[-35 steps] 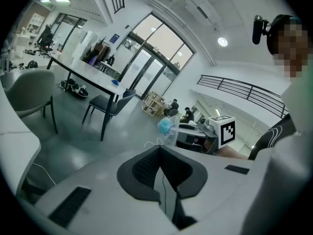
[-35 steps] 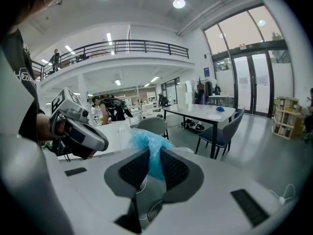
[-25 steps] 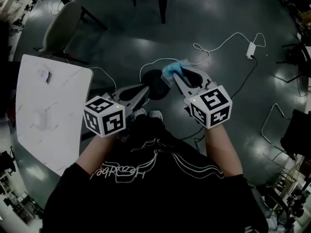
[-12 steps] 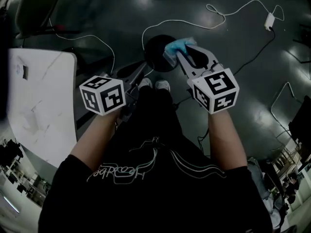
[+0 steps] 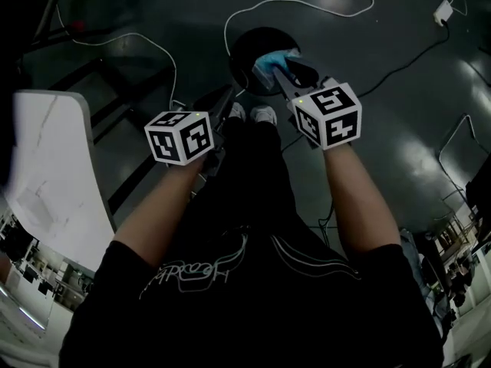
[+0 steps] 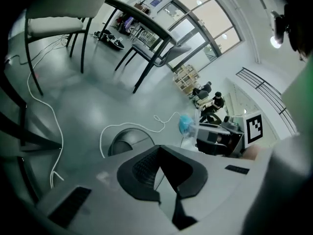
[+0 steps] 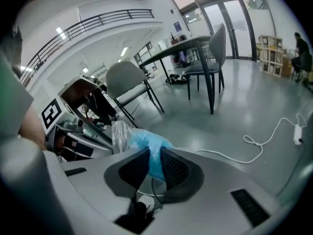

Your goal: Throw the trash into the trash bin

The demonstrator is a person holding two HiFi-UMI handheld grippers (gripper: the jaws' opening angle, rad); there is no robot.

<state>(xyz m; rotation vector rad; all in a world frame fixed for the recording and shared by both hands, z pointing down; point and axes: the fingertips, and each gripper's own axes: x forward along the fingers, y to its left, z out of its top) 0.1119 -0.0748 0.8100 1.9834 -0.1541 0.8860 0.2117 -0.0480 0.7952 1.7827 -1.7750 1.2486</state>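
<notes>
The trash is a crumpled blue piece with clear plastic (image 5: 268,64), and my right gripper (image 5: 284,67) is shut on it. It hangs over the near rim of the round dark trash bin (image 5: 252,43) on the floor. The right gripper view shows the blue trash (image 7: 146,142) pinched between the dark pads of the right gripper (image 7: 154,164). My left gripper (image 5: 228,95) hovers left of the bin, shut with nothing in it. Its pads meet in the left gripper view, where the left gripper (image 6: 159,153) points at the bin (image 6: 124,141) and the blue trash (image 6: 186,124) shows beside it.
A white table (image 5: 54,175) stands at the left. White cables (image 5: 307,6) run across the dark floor around the bin, one to a charger (image 5: 443,10). The person's shoes (image 5: 249,113) stand just before the bin. Chairs and table legs (image 6: 146,58) stand farther off.
Both grippers have sunk toward the floor and closed in on the bin. The blue trash, still gripped, now hangs over the bin's rim. The view has tipped further down.
</notes>
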